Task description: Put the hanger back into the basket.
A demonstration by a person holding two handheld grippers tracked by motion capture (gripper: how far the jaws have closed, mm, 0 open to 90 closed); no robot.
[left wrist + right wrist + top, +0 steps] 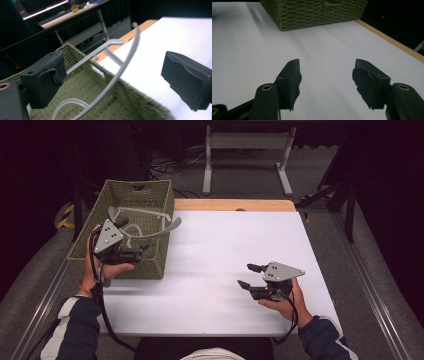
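Both left gripper (113,82) pads spread wide (empty); grey hanger (117,72) lies between, untouched.

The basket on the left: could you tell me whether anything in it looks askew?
Yes. A grey hanger lies tilted in the basket, one curved end poking over the right rim above the table. The left tongs stand open beside it.

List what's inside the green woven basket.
Grey plastic hangers lie tangled in the basket, one arm poking over its rim. Whatever lies beneath them on the basket floor is hidden by the near wall.
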